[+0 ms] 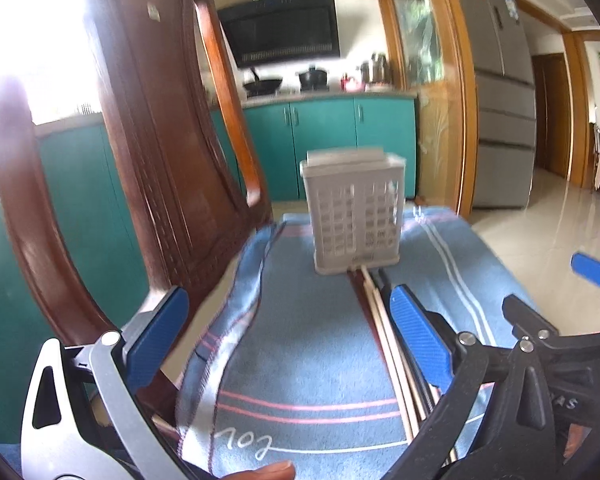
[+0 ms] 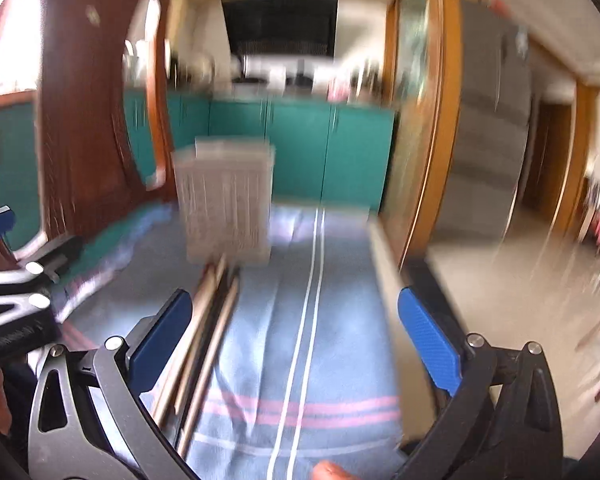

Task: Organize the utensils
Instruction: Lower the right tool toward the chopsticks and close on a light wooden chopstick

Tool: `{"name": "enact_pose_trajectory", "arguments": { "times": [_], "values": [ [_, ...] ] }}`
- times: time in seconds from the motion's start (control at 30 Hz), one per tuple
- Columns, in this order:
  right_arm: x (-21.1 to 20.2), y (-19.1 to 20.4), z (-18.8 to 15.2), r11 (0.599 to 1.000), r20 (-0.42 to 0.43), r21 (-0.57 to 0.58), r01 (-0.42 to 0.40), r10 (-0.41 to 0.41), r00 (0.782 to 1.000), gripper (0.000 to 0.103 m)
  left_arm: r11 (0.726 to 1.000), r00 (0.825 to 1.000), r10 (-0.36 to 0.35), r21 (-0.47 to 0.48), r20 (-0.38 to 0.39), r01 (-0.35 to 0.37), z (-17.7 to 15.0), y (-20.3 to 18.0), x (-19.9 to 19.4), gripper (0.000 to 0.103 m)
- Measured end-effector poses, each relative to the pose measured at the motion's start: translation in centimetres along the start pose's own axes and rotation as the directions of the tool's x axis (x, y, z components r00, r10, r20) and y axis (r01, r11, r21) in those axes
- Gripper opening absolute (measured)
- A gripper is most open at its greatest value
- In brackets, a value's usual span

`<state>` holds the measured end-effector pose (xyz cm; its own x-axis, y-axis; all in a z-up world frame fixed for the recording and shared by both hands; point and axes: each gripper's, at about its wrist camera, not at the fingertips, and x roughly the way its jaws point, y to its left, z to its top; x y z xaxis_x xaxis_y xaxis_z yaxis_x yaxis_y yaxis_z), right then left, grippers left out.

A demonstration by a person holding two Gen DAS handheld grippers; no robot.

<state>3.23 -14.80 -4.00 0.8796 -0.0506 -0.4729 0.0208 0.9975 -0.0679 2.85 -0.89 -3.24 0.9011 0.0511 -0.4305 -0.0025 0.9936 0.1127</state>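
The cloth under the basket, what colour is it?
Blue cloth with pink and white stripes, clearest in the left wrist view.

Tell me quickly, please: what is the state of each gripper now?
Left gripper: open, holding nothing.
Right gripper: open, holding nothing; the chopsticks lie on the towel.

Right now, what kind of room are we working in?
Most likely a home kitchen: a range hood hangs over pots on a stove, teal cabinets run beneath, and a tall steel fridge stands to the right.
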Motion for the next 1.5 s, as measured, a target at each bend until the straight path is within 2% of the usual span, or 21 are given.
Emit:
{"name": "enact_pose_trajectory", "arguments": {
  "times": [0.07, 0.2, 0.27, 0.33, 0.43, 0.5, 0.6, 0.67, 0.73, 0.8, 0.87, 0.93, 1.0, 1.1, 1.17, 1.2, 1.27, 1.3, 1.37, 1.43, 1.5],
  "values": [
    [1.4, -0.7, -0.5, 0.999, -0.069, 0.036, 0.025, -0.022, 0.997, 0.1, 1.0, 0.997, -0.011, -0.014, -0.07, 0.01, -0.4, 0.1, 1.3, 0.1],
    [2.2, -2.9, -0.9, 0.985, -0.11, 0.158, 0.065, -0.048, 0.993, 0.1, 0.993, 0.982, -0.083, -0.102, -0.167, 0.067, -1.2, 1.1, 3.2, 0.1],
    [2.4, -3.4, -1.0, 0.979, -0.116, 0.204, -0.003, 0.027, 0.993, 0.1, 0.987, 0.977, -0.095, -0.147, -0.19, 0.067, -1.5, 1.7, 3.8, 0.1],
    [2.9, -3.2, -1.2, 0.98, -0.12, 0.2, -0.023, 0.048, 0.992, 0.097, 0.989, 0.98, -0.07, -0.141, -0.184, 0.044, -1.7, 1.8, 3.9, 0.1],
    [4.3, -2.5, -1.7, 0.984, -0.167, 0.169, -0.051, 0.079, 0.983, 0.074, 0.992, 0.979, -0.074, -0.111, -0.189, 0.053, -1.8, 1.3, 4.5, 0.1],
    [5.3, -1.9, -1.9, 0.985, -0.203, 0.154, -0.081, 0.112, 0.973, 0.043, 0.99, 0.974, -0.102, -0.113, -0.204, 0.08, -2.1, 1.1, 5.1, 0.1],
    [6.3, -0.8, -2.4, 0.983, -0.218, 0.124, -0.133, 0.158, 0.963, 0.038, 0.987, 0.967, -0.135, -0.114, -0.214, 0.113, -2.2, 0.9, 5.7, 0.1],
    [7.6, -0.4, -1.8, 0.98, -0.249, 0.119, -0.157, 0.183, 0.951, 0.038, 0.982, 0.967, -0.169, -0.114, -0.188, 0.15, -2.3, 0.9, 5.9, 0.1],
    [9.0, -0.2, -0.7, 0.979, -0.276, 0.1, -0.175, 0.197, 0.941, 0.038, 0.984, 0.965, -0.164, -0.104, -0.206, 0.145, -2.3, 0.8, 6.7, 0.097],
    [11.0, 0.3, 0.6, 0.979, -0.336, 0.081, -0.185, 0.201, 0.92, 0.038, 0.975, 0.96, -0.208, -0.118, -0.189, 0.188, -2.6, 0.9, 7.3, 0.094],
    [13.5, 0.9, 2.5, 0.962, -0.394, 0.112, -0.25, 0.274, 0.877, 0.038, 0.976, 0.963, -0.214, -0.087, -0.165, 0.202, -3.2, 0.8, 8.3, 0.093],
    [15.4, 1.9, 3.7, 0.947, -0.445, 0.103, -0.304, 0.317, 0.837, 0.038, 0.981, 0.957, -0.196, -0.058, -0.212, 0.188, -3.6, 0.3, 10.0, 0.08],
    [16.8, 2.8, 4.2, 0.937, -0.481, 0.094, -0.336, 0.338, 0.809, 0.037, 0.977, 0.948, -0.215, -0.065, -0.236, 0.205, -3.6, 0.0, 11.2, 0.076],
    [18.6, 3.7, 3.3, 0.947, -0.527, 0.059, -0.317, 0.299, 0.795, 0.023, 0.967, 0.934, -0.254, -0.081, -0.251, 0.241, -3.2, -0.2, 12.3, 0.076],
    [18.8, 3.3, 3.1, 0.951, -0.513, 0.043, -0.306, 0.284, 0.81, 0.018, 0.962, 0.927, -0.274, -0.092, -0.256, 0.258, -2.9, -0.3, 12.8, 0.076],
    [18.9, 2.9, 3.3, 0.964, -0.524, 0.012, -0.266, 0.233, 0.819, 0.012, 0.956, 0.918, -0.295, -0.095, -0.266, 0.279, -2.6, -0.4, 13.4, 0.076],
    [19.5, 1.6, 3.5, 0.979, -0.525, -0.007, -0.204, 0.17, 0.834, 0.012, 0.93, 0.871, -0.366, -0.092, -0.327, 0.356, -1.7, -1.5, 14.9, 0.075],
    [19.9, 0.5, 3.7, 0.978, -0.526, 0.041, -0.205, 0.195, 0.828, 0.012, 0.906, 0.828, -0.413, -0.082, -0.38, 0.414, -1.1, -2.4, 15.9, 0.075],
    [20.3, -1.2, 4.4, 0.971, -0.519, 0.125, -0.206, 0.241, 0.82, 0.013, 0.881, 0.785, -0.432, -0.025, -0.444, 0.472, 0.3, -4.2, 17.6, 0.072],
    [20.3, -2.4, 5.2, 0.969, -0.492, 0.158, -0.189, 0.243, 0.836, 0.014, 0.866, 0.756, -0.433, 0.005, -0.49, 0.5, 1.1, -5.4, 19.1, 0.056],
    [20.3, -2.9, 5.7, 0.969, -0.482, 0.166, -0.185, 0.243, 0.842, 0.015, 0.858, 0.701, -0.447, -0.046, -0.556, 0.511, 1.4, -5.8, 21.4, 0.03]
  ]
}}
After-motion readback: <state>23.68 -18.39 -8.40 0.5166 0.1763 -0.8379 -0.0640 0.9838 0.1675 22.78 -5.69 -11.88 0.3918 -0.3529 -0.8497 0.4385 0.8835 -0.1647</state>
